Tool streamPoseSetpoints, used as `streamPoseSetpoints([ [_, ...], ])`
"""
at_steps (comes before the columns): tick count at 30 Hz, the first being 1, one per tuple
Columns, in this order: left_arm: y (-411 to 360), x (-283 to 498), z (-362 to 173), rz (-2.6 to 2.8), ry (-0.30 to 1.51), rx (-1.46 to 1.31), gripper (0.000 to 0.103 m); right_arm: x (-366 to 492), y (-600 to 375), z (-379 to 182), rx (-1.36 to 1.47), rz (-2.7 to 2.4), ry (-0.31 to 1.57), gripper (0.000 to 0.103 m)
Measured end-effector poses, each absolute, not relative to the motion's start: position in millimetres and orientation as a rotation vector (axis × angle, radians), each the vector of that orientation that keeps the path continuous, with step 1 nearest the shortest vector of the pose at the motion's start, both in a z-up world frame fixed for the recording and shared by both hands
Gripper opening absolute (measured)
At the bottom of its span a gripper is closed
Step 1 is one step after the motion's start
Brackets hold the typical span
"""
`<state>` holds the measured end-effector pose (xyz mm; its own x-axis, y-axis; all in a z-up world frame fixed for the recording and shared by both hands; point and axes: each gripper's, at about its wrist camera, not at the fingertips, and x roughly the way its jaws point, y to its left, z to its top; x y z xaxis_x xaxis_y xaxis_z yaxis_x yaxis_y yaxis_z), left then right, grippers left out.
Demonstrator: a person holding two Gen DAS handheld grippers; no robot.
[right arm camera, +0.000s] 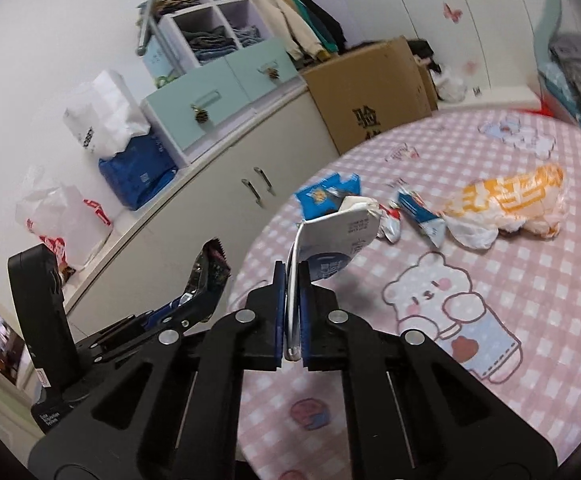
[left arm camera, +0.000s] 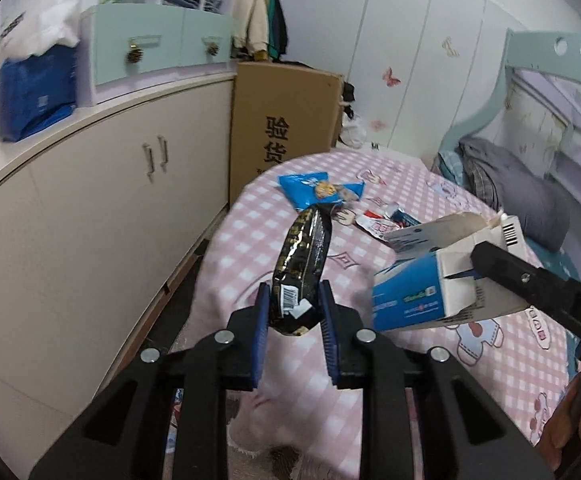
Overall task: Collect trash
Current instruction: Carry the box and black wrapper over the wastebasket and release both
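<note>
Clamping on a black snack wrapper (left arm camera: 302, 268), left gripper (left arm camera: 295, 312) holding it above the bed (left arm camera: 510, 360). Pinching a flattened milk carton (right arm camera: 330, 248) between closed pads, right gripper (right arm camera: 291, 312) likewise holding clear of the sheet. Judging: carrying two pieces, awaiting a bin, none showing in either view. Still lying on the bed: blue wrapper (right arm camera: 324, 196), small torn packets (right arm camera: 410, 212), orange-and-white plastic bag (right arm camera: 510, 204). Standing beside the bed: cardboard box (left arm camera: 286, 128), cupboard (left arm camera: 102, 208), narrowing the passage.
</note>
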<state>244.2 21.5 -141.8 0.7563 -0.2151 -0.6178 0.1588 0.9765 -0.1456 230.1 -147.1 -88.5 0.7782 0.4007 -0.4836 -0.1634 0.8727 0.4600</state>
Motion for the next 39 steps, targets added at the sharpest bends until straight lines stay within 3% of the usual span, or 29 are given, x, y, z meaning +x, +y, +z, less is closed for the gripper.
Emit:
streamPoseSetpoints([
  [8, 82.4, 210.7, -133.3, -0.129, 0.648, -0.183, 0.023, 212.3, -90.3, -58.6, 0.341, 0.407, 0.564, 0.006],
  [13, 124.6, 198.0, -144.2, -0.043, 0.658, -0.235, 0.023, 218.1, -36.5, -67.4, 0.278, 0.498, 0.608, 0.006],
  [31, 260.1, 212.0, -264.3, 0.288, 0.895, -0.367, 0.023, 278.3, 138.1, -204.8, 0.095, 0.648, 0.922, 0.007],
  [35, 280.7, 217.8, -281.4, 0.334, 0.930, -0.397, 0.023, 297.0, 157.3, -225.9, 0.152, 0.670, 0.942, 0.017],
  [39, 286.7, 220.9, -289.2, 0.347, 0.950, -0.409, 0.024, 305.9, 168.7, -244.3, 0.154, 0.661, 0.978, 0.049],
])
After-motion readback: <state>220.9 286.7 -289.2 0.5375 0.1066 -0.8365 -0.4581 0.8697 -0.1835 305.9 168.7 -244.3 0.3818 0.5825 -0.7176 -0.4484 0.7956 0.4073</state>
